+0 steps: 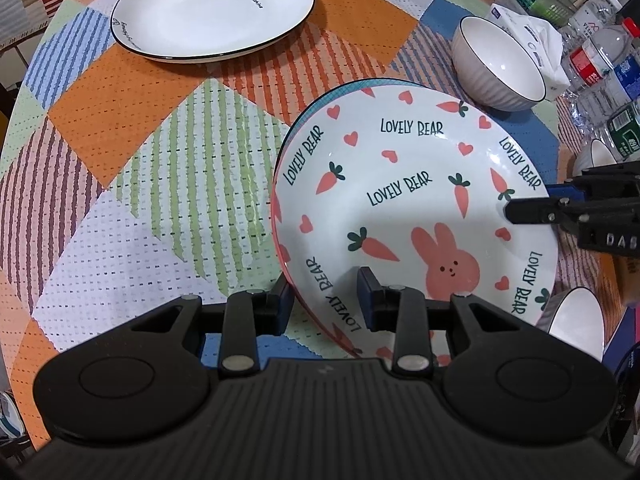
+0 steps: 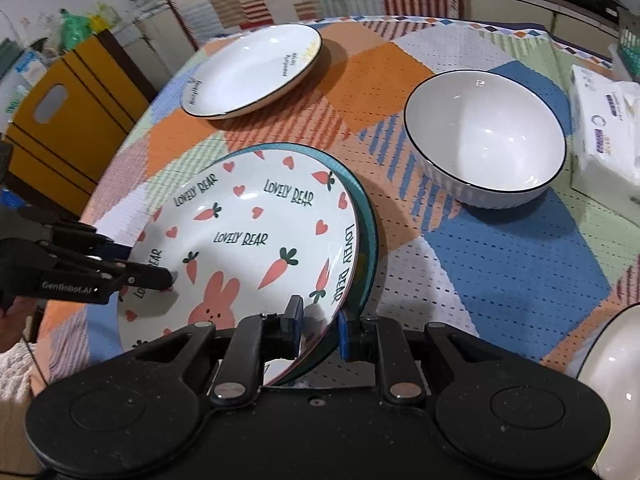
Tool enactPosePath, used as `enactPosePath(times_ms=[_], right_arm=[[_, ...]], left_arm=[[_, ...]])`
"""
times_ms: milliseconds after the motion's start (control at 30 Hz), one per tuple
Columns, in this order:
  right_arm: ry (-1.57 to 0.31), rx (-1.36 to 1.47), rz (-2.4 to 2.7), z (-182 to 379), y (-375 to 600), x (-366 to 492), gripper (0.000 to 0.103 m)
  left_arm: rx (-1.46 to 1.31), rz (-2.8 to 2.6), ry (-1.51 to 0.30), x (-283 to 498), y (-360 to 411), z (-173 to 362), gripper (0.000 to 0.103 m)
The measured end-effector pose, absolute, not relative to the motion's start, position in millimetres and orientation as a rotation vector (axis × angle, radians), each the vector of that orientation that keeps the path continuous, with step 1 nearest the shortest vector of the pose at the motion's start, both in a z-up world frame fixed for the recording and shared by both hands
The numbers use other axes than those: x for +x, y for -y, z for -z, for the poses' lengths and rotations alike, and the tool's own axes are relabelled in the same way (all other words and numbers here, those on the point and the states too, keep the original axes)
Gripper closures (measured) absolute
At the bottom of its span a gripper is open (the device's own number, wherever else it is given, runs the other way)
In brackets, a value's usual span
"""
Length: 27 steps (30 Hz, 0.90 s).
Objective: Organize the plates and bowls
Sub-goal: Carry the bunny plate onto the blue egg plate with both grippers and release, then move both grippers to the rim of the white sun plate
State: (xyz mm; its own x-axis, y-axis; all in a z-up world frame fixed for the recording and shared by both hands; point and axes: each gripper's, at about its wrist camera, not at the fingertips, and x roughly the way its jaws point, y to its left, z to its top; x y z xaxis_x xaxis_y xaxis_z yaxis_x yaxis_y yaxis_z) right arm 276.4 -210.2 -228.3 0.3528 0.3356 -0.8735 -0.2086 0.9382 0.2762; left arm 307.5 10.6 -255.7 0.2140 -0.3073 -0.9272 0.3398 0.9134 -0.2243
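Observation:
A white "Lovely Bear" plate (image 1: 412,208) with pink rabbit and carrots is held tilted above a teal plate (image 2: 366,236) lying under it. My left gripper (image 1: 326,300) straddles its near rim, one finger under, one inside, with a gap beside the rim. My right gripper (image 2: 320,328) straddles the opposite rim and also shows in the left wrist view (image 1: 532,210). A white sun plate (image 1: 212,8) lies at the far side, also in the right wrist view (image 2: 252,72). A white bowl (image 2: 484,136) with a dark rim stands to the right.
A patchwork tablecloth (image 1: 140,184) covers the table. A tissue pack (image 2: 604,128) and plastic bottles (image 1: 600,56) stand at the right edge. Another white bowl (image 1: 576,320) sits near the right gripper. A yellow chair back (image 2: 68,120) stands beyond the table's left edge.

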Motion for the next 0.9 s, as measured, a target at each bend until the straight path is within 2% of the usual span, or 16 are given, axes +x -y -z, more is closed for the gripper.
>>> enactPosePath(times_ms=[133,233,600,900], right_arm=[[-1.178,-0.028,-0.317,223,187,271,0.070],[-1.185,-0.095,-0.275,223,174,268,0.067],[-1.140,-0.294,-0.183,233,153,260,0.068],[-1.068,-0.226,-0.166,217,156,249,0.069]], left_arm=[[0.041,0.445,-1.274,307,-11,256,0.071],[0.056,0.448,-1.273,306,-9,257,0.071],[0.080,0.452,-1.256,301,-7,251,0.072],[0.077,0.474,-1.195,291,-18,219,0.071]])
